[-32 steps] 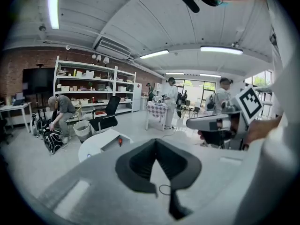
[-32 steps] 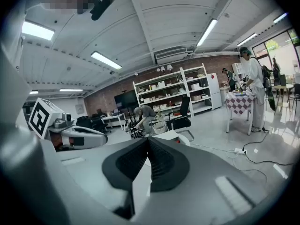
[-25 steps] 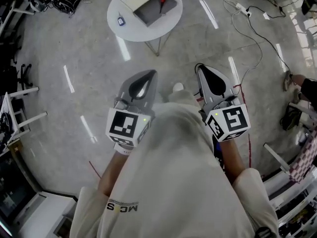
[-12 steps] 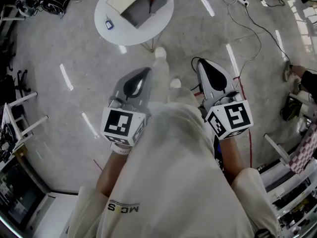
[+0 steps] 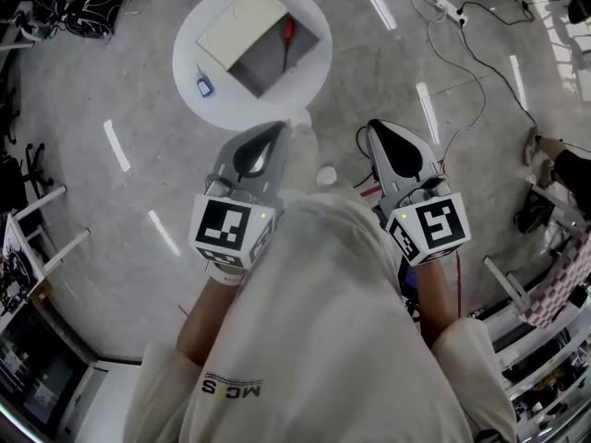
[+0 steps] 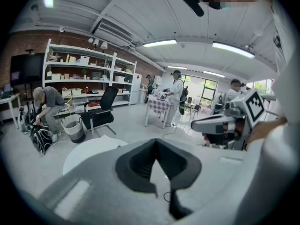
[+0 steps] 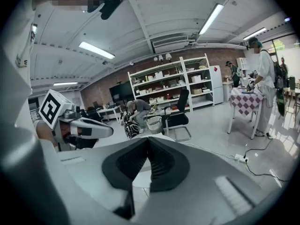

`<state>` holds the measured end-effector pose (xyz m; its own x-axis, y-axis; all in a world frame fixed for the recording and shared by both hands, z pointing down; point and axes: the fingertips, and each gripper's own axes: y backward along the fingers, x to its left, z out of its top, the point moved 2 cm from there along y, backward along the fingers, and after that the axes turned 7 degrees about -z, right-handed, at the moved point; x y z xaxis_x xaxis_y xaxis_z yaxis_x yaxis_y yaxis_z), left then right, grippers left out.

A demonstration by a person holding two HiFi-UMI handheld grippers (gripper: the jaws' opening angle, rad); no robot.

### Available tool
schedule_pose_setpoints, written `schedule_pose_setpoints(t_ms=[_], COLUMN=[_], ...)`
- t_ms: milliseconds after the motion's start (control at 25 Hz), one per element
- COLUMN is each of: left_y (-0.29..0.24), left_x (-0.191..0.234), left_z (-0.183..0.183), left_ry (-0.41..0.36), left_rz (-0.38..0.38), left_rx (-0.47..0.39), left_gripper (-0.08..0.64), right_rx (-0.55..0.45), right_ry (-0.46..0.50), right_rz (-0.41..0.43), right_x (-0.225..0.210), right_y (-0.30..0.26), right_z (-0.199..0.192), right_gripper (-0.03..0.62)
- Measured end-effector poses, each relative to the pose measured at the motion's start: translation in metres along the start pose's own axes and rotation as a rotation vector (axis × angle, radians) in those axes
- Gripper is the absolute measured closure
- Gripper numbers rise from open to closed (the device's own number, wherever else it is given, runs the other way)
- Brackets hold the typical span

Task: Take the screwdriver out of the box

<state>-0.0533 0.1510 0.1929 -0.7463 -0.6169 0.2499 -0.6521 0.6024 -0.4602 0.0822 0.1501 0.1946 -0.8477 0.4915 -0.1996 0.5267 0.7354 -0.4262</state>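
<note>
**Both claws empty, screwdriver sitting in the box**

So here's where things stand. The left claw (image 5: 275,133) is squeezed fully closed, jaw tips meeting, and there's nothing in it. The left gripper view confirms that: just a bit of floor showing through the gap behind the tips. The right claw (image 5: 374,129) is the same, with its jaws together and nothing between them. Both are held out in front of the person's white shirt (image 5: 323,321), side by side and a little apart, pointing toward the round white bench (image 5: 192,52).

The box (image 5: 259,67) sits open on that bench, with its pale lid (image 5: 242,18) flipped back on the far-left side. The screwdriver (image 5: 287,35) is inside, red handle at the far end, lying along the right-hand wall of the grey interior. A small blue thing (image 5: 204,86) sits on the bench just left of the box; can't make out what it is.

From the head view the left claw's tip lines up with the near rim of the bench, while the right one is off to the side over the floor. Neither touches the box. Cables (image 5: 462,40) trail across the floor to the right.
</note>
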Motion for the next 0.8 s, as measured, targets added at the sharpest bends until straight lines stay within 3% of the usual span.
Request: schedule_pose_setpoints(t_ms=[400,600,800], left_y=[-0.063,-0.085,-0.105], left_x=[0.116,0.141,0.160], left_z=[0.040,0.038,0.033], left_ry=[0.035,0.046,0.074], left_rz=[-0.059,-0.050,-0.009], left_rx=[0.053,0.104,0.133], left_gripper=[0.560,0.560,0.560], right_rx=[0.026,0.029,0.043], right_ry=[0.050,0.062,0.063], right_rz=[0.000,0.005,0.044], right_x=[-0.029,-0.050,-0.053], right_y=[-0.135,-0.167,-0.191], right_z=[0.062,0.074,0.063], right_gripper=[0.594,0.594,0.594])
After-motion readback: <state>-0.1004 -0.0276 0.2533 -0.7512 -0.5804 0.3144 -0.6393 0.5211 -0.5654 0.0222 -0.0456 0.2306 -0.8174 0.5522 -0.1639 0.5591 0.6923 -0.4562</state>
